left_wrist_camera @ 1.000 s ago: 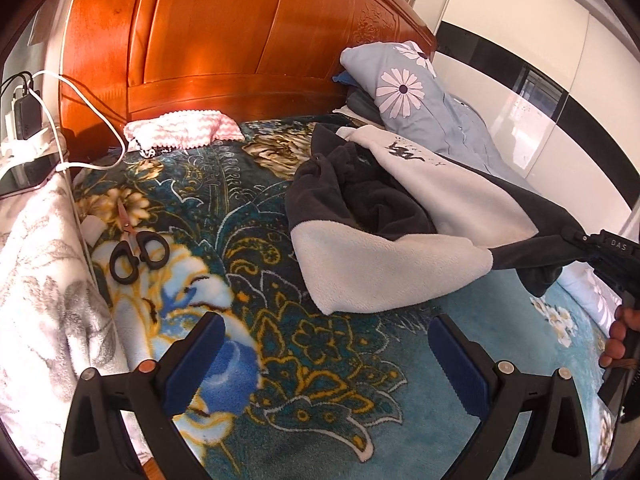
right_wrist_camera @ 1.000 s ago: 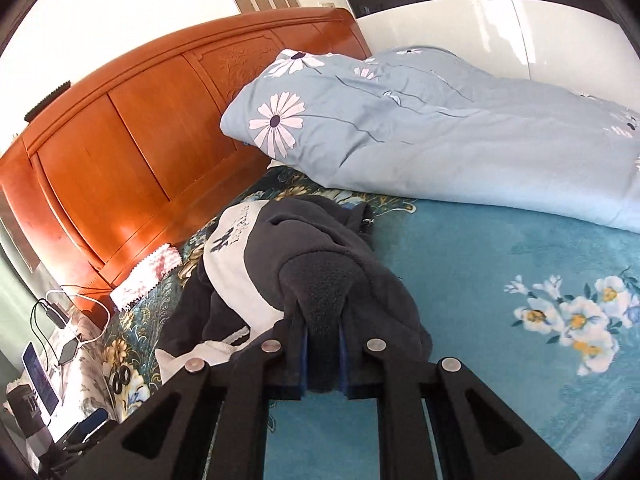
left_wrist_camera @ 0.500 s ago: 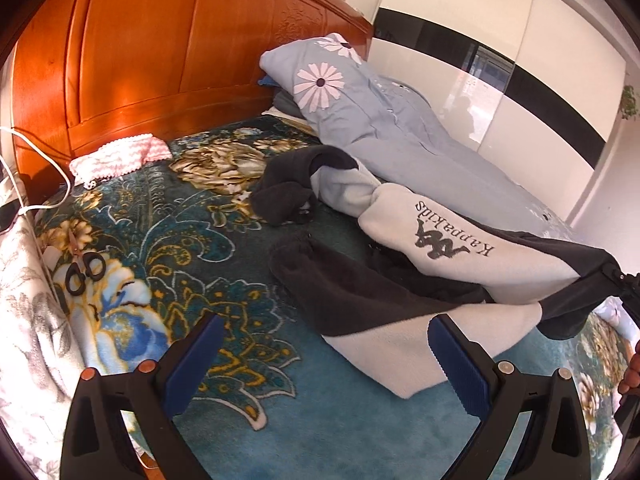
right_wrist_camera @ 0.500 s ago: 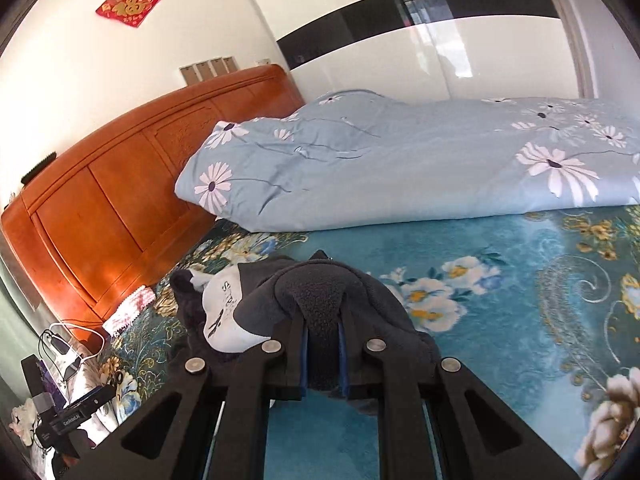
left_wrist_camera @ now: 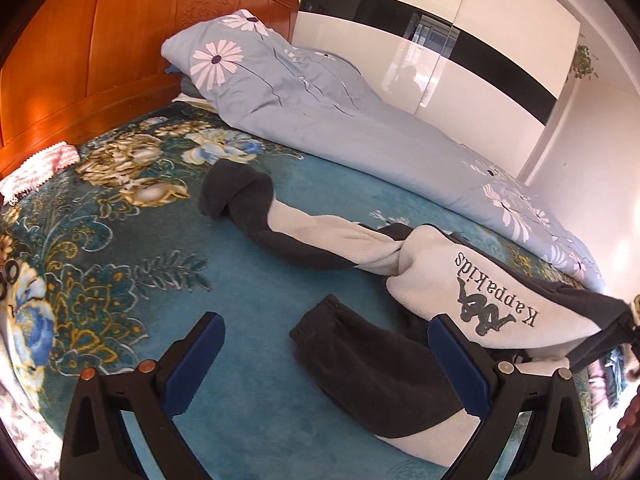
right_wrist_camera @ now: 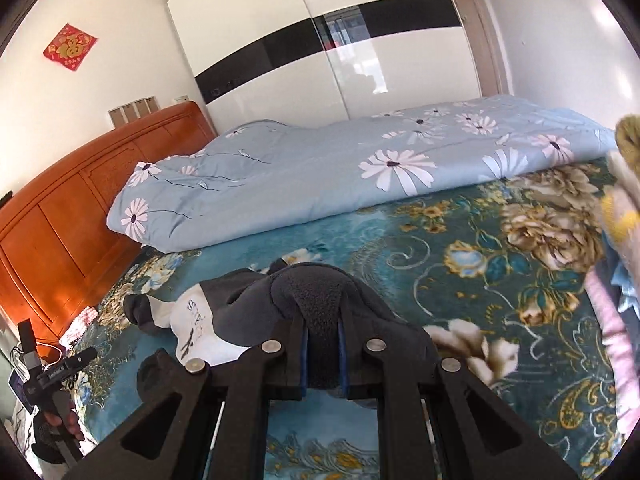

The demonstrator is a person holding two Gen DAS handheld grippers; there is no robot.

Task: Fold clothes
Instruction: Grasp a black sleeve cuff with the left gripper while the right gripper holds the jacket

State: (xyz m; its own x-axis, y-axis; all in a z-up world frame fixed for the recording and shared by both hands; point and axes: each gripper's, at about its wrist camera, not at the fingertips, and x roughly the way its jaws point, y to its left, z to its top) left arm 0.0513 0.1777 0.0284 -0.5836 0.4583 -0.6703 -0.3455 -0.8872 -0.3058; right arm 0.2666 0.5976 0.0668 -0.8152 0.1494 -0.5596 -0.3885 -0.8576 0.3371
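A black and cream fleece top (left_wrist_camera: 472,292) with "Kappakids" lettering lies stretched and twisted across the teal floral bed blanket (left_wrist_camera: 240,292). One black sleeve (left_wrist_camera: 240,196) trails toward the headboard. My right gripper (right_wrist_camera: 322,338) is shut on a dark fold of the fleece top (right_wrist_camera: 316,300) and holds it taut above the bed. My left gripper (left_wrist_camera: 326,354) is open and empty, low over the blanket, with the other black cuff (left_wrist_camera: 320,324) between its fingers' line.
A light blue daisy duvet (left_wrist_camera: 340,108) lies along the far side of the bed. The orange wooden headboard (left_wrist_camera: 92,60) stands at the left. A pink-white cloth (left_wrist_camera: 40,164) lies by the headboard. Pink and yellow clothes (right_wrist_camera: 616,280) lie at the right.
My right gripper has pulled the fleece top away from the headboard, stretching it out across the bed. My left gripper has followed toward it and stayed open.
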